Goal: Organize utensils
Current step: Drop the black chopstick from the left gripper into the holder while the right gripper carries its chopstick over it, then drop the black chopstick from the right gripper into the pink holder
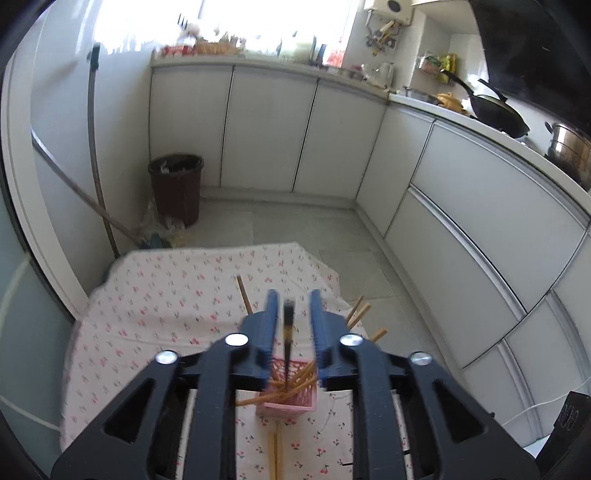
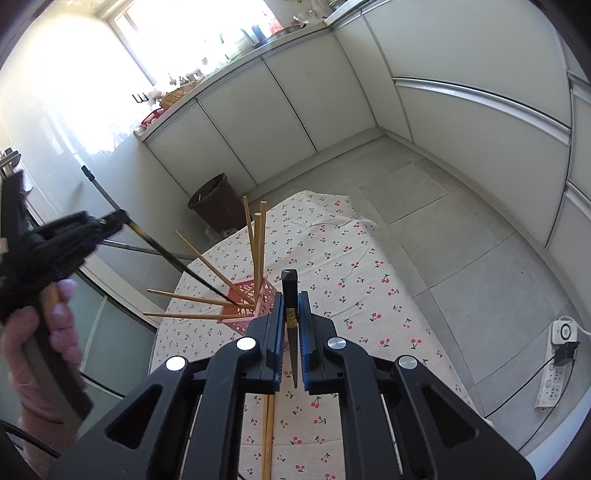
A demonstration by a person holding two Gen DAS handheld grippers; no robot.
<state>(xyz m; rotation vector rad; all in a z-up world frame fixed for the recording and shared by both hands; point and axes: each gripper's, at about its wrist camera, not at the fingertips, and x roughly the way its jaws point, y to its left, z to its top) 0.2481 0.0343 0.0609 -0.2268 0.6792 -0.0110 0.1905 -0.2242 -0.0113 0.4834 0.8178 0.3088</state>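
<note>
We see a kitchen with white cabinets (image 1: 266,129) along two walls, a grey tiled floor (image 2: 424,206), a brown bin (image 1: 176,187) in the corner, and a bright window (image 1: 221,18) flooding the counter with daylight.

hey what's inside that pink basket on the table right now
The pink basket holds several wooden chopsticks leaning outward, plus one black chopstick whose tip sits inside. The basket's bottom is hidden by its walls and the left gripper.
</note>
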